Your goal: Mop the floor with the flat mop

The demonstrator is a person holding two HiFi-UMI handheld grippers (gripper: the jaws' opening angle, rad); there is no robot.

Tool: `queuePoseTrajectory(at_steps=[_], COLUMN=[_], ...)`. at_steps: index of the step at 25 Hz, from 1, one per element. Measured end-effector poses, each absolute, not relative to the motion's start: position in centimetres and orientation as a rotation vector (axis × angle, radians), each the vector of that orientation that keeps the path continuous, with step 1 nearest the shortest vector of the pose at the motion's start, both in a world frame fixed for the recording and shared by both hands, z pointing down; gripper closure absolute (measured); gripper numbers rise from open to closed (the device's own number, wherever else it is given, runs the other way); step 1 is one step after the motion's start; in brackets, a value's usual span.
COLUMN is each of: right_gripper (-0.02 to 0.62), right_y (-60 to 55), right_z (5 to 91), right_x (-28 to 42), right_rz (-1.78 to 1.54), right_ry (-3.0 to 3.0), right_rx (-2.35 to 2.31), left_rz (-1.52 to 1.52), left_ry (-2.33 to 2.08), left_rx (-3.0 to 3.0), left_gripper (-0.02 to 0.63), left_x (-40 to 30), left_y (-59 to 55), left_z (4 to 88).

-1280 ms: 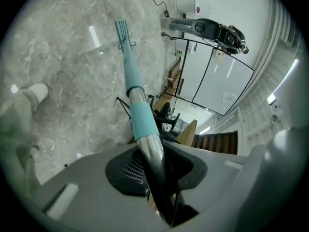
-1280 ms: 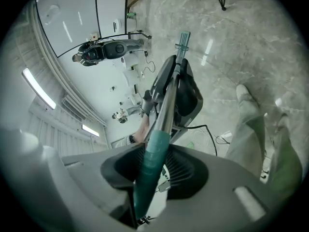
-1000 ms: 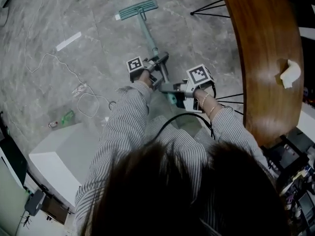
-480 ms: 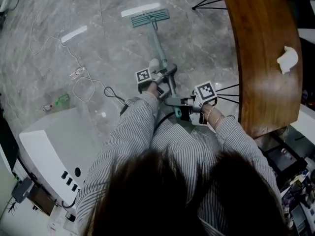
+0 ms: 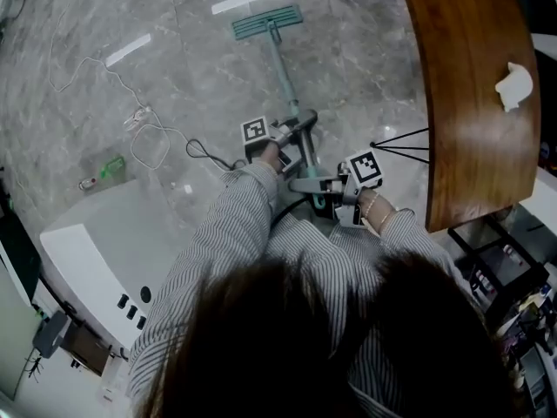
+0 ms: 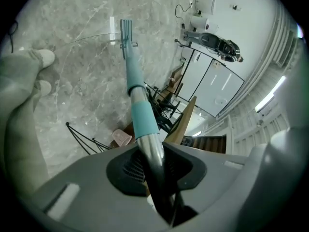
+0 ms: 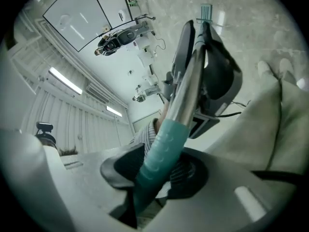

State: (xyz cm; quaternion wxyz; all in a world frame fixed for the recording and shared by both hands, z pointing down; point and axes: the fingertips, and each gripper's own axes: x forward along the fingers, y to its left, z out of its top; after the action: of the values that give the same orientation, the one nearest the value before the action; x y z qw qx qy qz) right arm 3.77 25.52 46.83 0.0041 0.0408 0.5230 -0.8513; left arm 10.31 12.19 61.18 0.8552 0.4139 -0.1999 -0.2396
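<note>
- The flat mop (image 5: pixel 267 23) rests head-down on the grey marble floor (image 5: pixel 365 68), its pole slanting back toward the person.
- The left gripper (image 5: pixel 298 131) is clamped round the metal pole.
- The right gripper (image 5: pixel 312 184) is clamped on the teal end grip (nearest the body).
- A curved wooden table (image 5: pixel 474 103) stands to the right, and a white cable (image 5: pixel 137 118) lies to the left.

Head view looks steeply down; all three share the mop (image 5: pixel 283 72).

One flat mop (image 5: pixel 285 75), two tongs (image 5: pixel 301 127) (image 5: pixel 306 184), one table (image 5: pixel 474 103).
</note>
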Motion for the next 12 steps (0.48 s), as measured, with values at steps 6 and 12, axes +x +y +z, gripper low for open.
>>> queuePoseTrajectory(at_steps=[6, 12], right_gripper=[0.448, 0.437], right_y=[25.3, 25.1], right_z=[48.0, 47.7], right_x=[5.5, 5.4], right_rz=[-2.676, -2.636], right_ry=[1.558, 1.611], right_rx=[0.044, 0.088], left_rz=[-0.406, -0.397], left_ry=[-0.350, -0.310], left_rx=[0.911, 0.923], left_gripper=[0.522, 0.517], left_x=[10.6, 10.3], left_y=[12.8, 12.8], left_z=[61.2, 60.8])
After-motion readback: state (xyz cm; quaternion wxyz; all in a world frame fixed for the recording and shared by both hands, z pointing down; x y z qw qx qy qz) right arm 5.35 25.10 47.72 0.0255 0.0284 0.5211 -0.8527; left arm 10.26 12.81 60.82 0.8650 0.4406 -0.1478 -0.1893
